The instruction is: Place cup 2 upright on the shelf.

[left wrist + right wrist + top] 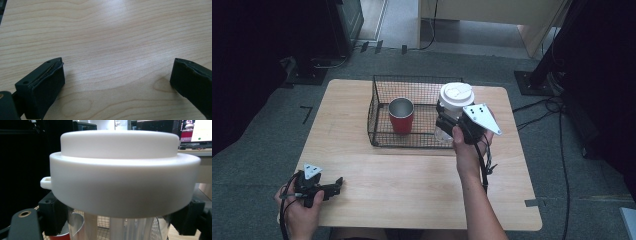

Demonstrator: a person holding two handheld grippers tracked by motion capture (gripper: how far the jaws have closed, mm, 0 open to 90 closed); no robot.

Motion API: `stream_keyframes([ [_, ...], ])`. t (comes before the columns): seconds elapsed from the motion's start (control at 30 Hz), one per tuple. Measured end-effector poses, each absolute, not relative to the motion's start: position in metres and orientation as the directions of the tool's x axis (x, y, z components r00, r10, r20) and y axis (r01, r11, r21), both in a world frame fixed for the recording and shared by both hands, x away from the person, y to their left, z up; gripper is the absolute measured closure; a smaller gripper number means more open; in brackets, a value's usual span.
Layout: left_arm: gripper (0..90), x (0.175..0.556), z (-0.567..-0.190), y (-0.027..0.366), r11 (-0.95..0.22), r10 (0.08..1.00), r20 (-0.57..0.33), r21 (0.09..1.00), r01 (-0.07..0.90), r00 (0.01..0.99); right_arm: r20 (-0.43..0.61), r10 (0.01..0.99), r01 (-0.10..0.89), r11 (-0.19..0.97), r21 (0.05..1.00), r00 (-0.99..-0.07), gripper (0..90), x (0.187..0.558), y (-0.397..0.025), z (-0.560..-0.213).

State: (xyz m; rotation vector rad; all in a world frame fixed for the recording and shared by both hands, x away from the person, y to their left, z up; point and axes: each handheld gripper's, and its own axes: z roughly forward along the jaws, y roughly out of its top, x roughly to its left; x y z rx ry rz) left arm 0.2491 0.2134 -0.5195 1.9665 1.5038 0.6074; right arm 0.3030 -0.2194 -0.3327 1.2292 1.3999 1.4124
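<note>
The clear cup (447, 131) with the big white lid (456, 95) is held up at the right end of the wire basket (379, 100). The right tongs (447, 122) squeeze its see-through sides just under the lid. A red cup (401, 116) stands inside the basket, near it. The left tongs (334, 186) are wide open and hold nothing, low over the table (412, 180). The cup looks smooth, so it might slip down. It could also bump the basket wall or knock the red cup over.
</note>
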Motion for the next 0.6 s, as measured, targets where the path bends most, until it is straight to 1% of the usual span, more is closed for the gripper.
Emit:
stream_keyframes([
  [0.4,0.0,0.25,-0.519,0.213,-0.195,0.965,0.008,0.688,0.7,0.261,0.109,0.974,0.149,-0.08,0.986,-0.197,16.4,0.339,-0.212,-0.346],
  [0.6,0.0,0.25,-0.519,0.213,-0.196,0.965,0.009,0.687,0.7,0.262,0.096,0.977,0.169,-0.064,0.984,-0.191,16.5,0.351,-0.208,-0.351],
])
